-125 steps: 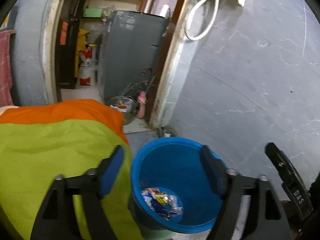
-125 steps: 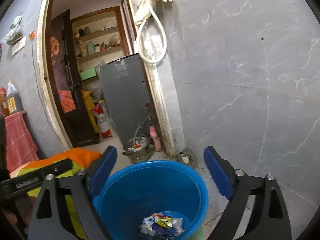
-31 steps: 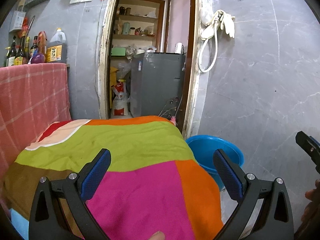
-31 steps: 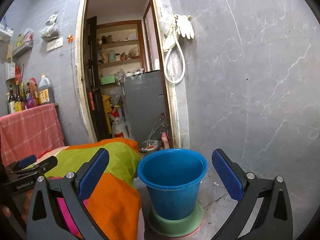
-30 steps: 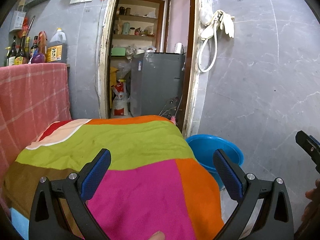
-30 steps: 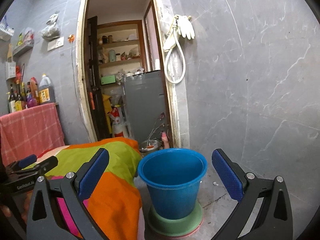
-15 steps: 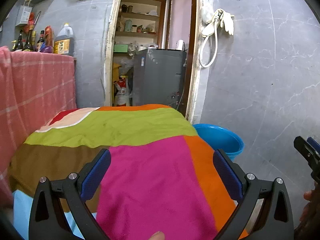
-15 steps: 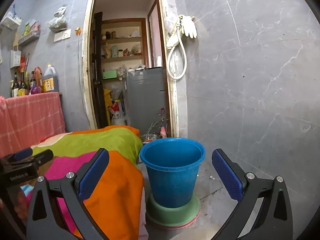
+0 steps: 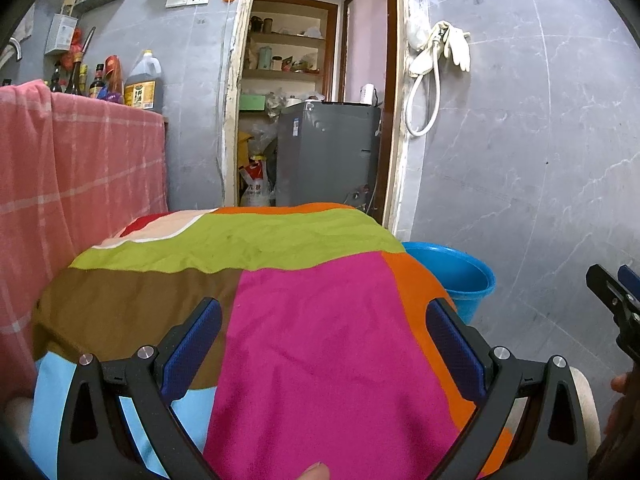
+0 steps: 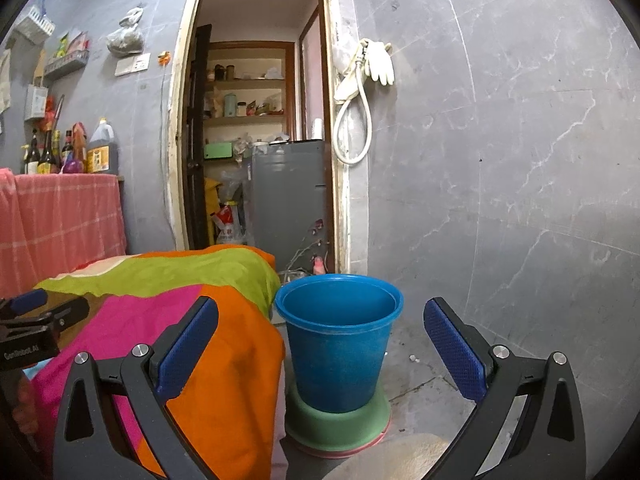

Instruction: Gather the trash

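Both grippers have pulled back and up from over the blue bucket (image 10: 339,336), which now stands ahead of the right gripper (image 10: 320,344), between its spread blue pads and well apart from them. The left gripper (image 9: 320,344) hangs over the patchwork cloth (image 9: 304,320), fingers also spread wide and holding nothing; the bucket sits beyond its right finger. From this angle the bucket's inside is hidden, so any trash in it cannot be confirmed. No loose trash shows on the cloth; collection looks largely finished.
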The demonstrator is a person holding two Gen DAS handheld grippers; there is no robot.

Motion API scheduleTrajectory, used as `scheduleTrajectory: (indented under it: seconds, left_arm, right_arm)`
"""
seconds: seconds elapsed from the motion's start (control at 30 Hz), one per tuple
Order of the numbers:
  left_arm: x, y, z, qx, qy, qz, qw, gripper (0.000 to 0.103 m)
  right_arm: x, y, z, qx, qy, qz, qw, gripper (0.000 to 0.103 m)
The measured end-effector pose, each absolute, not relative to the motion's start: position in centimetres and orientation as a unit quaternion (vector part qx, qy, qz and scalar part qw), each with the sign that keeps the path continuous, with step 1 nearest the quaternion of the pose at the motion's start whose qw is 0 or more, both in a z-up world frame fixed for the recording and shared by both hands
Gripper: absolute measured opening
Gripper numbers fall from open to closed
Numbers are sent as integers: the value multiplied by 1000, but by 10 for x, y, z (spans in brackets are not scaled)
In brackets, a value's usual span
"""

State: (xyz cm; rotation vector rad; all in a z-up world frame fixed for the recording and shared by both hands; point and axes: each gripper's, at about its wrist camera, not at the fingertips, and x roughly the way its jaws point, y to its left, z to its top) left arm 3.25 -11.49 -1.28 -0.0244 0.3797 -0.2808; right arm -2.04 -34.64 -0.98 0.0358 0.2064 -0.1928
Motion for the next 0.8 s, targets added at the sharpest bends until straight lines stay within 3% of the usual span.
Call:
scheduleTrajectory:
  seconds: [0.8]
  left_arm:
    - [30,-111,-23,-12,186,-132,974,100]
  right_arm:
    - [-20,-348,-25,16,108,-100,989,103]
